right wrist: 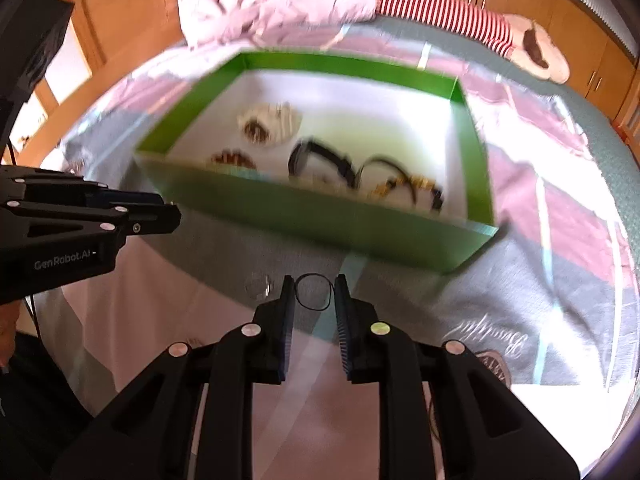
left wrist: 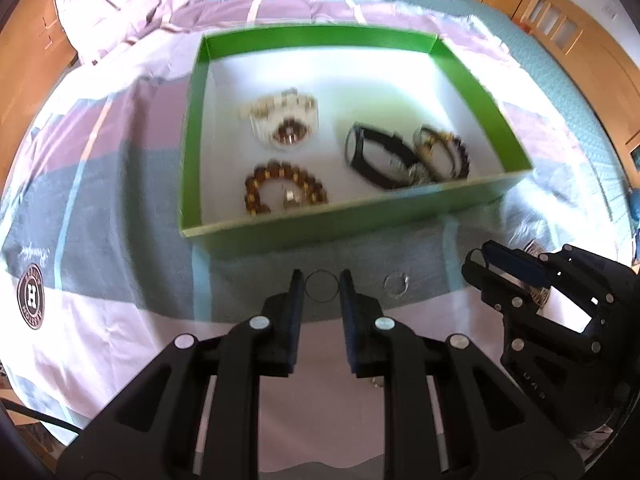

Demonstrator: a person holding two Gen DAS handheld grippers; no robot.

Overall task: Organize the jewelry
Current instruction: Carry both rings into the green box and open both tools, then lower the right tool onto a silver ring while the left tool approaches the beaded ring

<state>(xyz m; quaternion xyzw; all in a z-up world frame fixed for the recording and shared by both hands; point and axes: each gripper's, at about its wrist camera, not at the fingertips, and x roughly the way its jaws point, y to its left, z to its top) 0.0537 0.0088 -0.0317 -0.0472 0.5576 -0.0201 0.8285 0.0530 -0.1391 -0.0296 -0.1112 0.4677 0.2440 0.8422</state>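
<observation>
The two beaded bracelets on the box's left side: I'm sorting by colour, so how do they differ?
The rear bracelet is mostly cream-white with a brown patch; the front bracelet is amber-brown throughout. The rear bracelet is bunched compactly; the front bracelet lies in an open arch. Both lie on the green box's white floor.

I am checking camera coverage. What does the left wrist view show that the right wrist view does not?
Only the left wrist view: the round H logo on the bedspread, and the thin ring in the left gripper. Only the right wrist view: the dark ring in the right gripper. Both: the green box with bracelets and watches.
</observation>
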